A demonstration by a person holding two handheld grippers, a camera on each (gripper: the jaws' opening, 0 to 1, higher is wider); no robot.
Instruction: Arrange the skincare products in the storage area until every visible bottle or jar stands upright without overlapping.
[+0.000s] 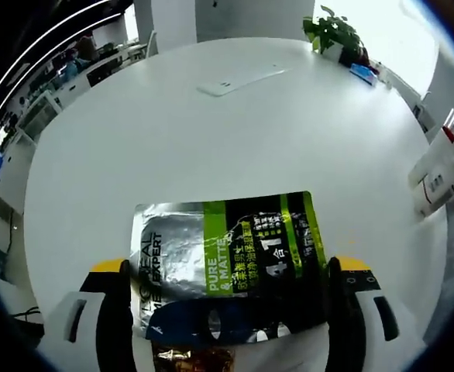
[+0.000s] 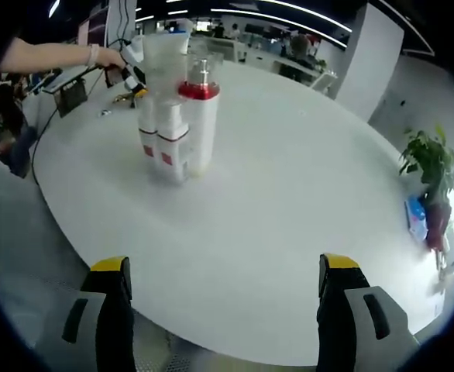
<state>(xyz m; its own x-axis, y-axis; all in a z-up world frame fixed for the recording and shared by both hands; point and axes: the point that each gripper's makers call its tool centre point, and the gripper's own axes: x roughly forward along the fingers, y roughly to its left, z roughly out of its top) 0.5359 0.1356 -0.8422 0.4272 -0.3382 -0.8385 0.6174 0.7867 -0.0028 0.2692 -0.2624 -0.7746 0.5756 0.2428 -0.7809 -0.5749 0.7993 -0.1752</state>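
A flat silver, green and black skincare box lies on the white round table, label up. My left gripper is open, one jaw on each side of the box. It is unclear whether the jaws touch it. A cluster of white bottles with red bands stands upright on the far left of the table, with a taller red-collared pump bottle among them. White bottles also show at the right edge of the left gripper view. My right gripper hangs open over the near table edge, holding nothing.
A potted plant and a blue item sit at the table's far rim. A flat white panel lies on the tabletop. Behind the bottles, a person's hand holds a device. Desks and chairs surround the table.
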